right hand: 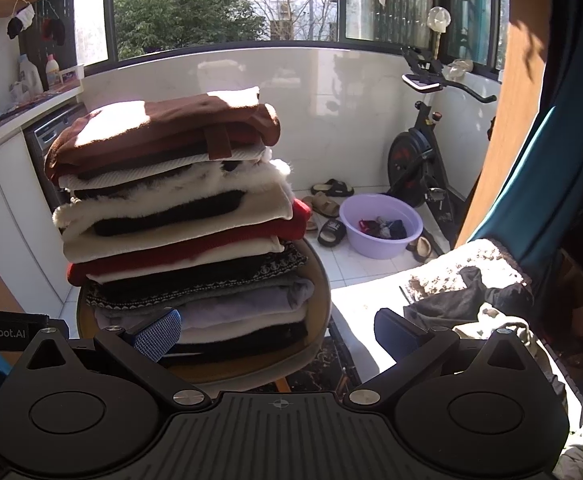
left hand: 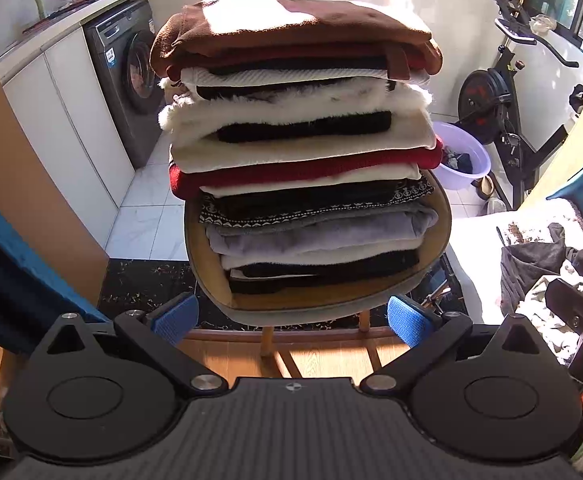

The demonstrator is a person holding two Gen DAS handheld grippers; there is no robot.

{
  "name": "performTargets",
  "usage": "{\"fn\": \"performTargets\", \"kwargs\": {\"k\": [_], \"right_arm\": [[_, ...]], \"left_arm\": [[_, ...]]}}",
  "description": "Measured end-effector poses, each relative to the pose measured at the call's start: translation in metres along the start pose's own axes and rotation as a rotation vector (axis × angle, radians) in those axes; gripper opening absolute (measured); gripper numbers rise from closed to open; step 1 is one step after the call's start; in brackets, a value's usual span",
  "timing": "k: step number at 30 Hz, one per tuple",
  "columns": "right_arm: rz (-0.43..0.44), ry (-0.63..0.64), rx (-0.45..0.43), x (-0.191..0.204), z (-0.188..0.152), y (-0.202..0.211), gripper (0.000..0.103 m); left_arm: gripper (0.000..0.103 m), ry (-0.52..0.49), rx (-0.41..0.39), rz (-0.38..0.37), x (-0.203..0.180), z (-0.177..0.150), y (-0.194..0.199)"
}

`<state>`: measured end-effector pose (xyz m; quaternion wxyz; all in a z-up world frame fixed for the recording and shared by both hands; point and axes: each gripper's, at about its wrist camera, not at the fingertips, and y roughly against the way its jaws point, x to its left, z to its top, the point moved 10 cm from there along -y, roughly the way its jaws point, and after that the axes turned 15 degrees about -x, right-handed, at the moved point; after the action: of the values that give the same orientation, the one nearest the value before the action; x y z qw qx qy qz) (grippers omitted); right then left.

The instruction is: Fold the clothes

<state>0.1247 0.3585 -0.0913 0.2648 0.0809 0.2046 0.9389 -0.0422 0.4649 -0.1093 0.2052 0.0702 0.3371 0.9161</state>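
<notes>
stack [left hand: 299, 140] hides chair [left hand: 445, 220] seat; both tools empty, spread.

Fuzzy cloth stack [left hand: 299, 136], glossy plastic basin [right hand: 379, 228], smooth shiny tiled floor [left hand: 147, 208].

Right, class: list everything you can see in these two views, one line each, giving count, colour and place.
folded clothes: one tall stack, brown on top, then white, red, grey, black; on the stool
stool: one, tan seat; centre
washing machine: one, grey; under the left counter
basin: one, lilac, holding small clothes; on the floor
exercise bike: one, black; right corner
unfolded clothes: a pile, dark and pale; right
left gripper: open, blue pads
right gripper: open, blue pads
</notes>
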Motion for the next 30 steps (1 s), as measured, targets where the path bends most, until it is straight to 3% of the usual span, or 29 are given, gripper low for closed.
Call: {"fn": "performTargets", "kwargs": {"k": [30], "right_arm": [[-0.039,-0.009,0.014,0.0016,-0.0029,-0.0002,0.102]], "left_arm": [[0.103,-0.029,0.024,-0.03,0.0002,0.0006,-0.0073]]}}
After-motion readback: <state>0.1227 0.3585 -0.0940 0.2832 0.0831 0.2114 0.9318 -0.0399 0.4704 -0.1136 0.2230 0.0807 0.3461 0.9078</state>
